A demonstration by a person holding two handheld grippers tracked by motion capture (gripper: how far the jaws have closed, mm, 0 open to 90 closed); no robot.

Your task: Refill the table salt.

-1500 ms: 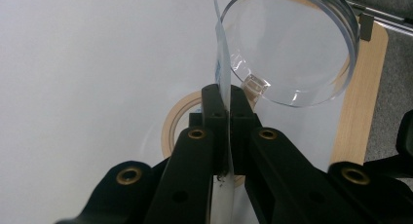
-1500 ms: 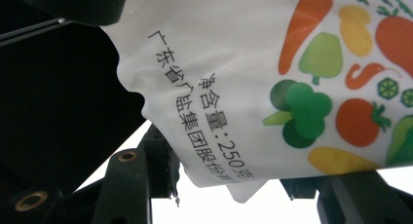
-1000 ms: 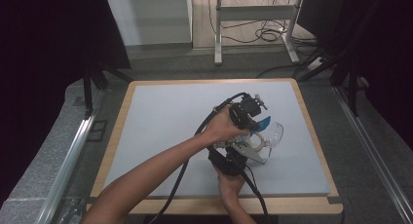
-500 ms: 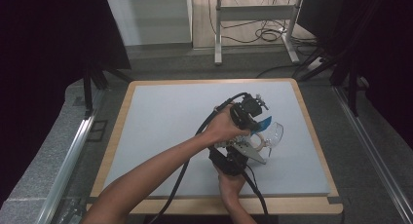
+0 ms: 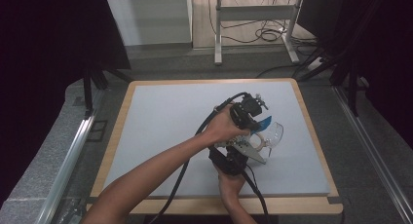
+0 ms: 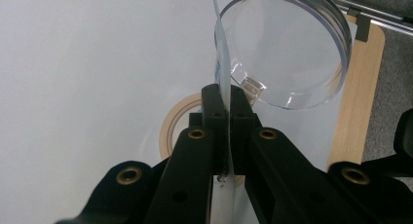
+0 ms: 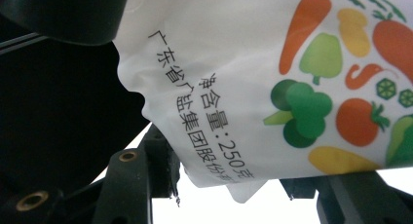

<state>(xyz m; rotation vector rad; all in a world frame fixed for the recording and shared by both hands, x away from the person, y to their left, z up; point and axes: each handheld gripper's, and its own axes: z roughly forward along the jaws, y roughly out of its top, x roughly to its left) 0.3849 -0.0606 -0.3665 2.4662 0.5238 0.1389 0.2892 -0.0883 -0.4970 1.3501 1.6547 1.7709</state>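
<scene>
The left gripper (image 6: 221,102) pinches the thin clear flap of a plastic bag (image 6: 223,68), near the middle of the frame. The right gripper (image 7: 234,185) holds a soft white packet (image 7: 272,87), probably light. The plastic is slippery, so grip the edge.

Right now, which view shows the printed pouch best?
The right gripper view: the pouch sits close up between the right claw's jaws, vegetable print and text legible. The high view shows hands and claws over it. The left gripper view gives no pouch print.
</scene>
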